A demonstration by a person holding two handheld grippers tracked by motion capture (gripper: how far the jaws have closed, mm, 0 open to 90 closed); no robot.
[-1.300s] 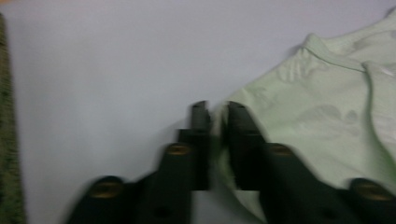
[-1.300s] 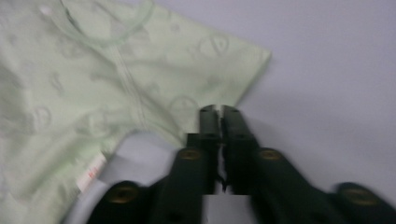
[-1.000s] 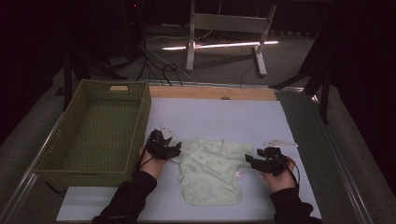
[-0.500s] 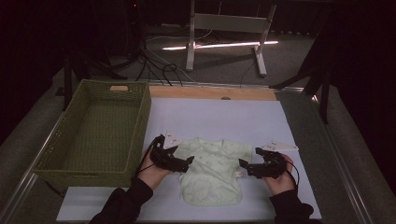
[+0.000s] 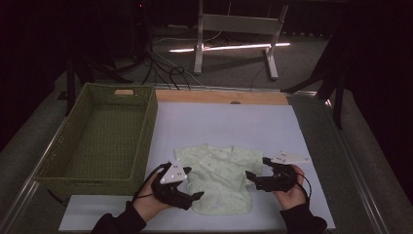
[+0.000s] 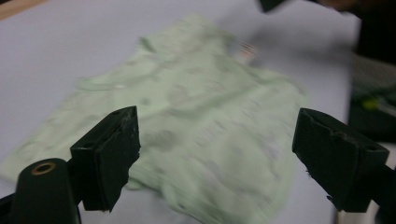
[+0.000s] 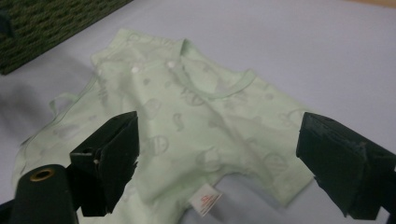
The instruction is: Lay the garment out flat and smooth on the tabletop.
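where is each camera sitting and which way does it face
High view: above the near table edge, facing forward and down; both hands, left hand-held gripper, right hand-held gripper.
Left gripper view: rides that gripper, facing the pale green baby shirt; open jaws.
Right gripper view: likewise; shirt, green woven basket.
All share the shirt.

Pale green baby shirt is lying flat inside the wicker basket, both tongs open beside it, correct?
Not quite. The baby shirt lies flat on the white table sheet, to the right of the green wicker basket, not inside it; the high view shows this. The rest holds: the left tongs and right tongs are open on either side of it, gripping nothing.
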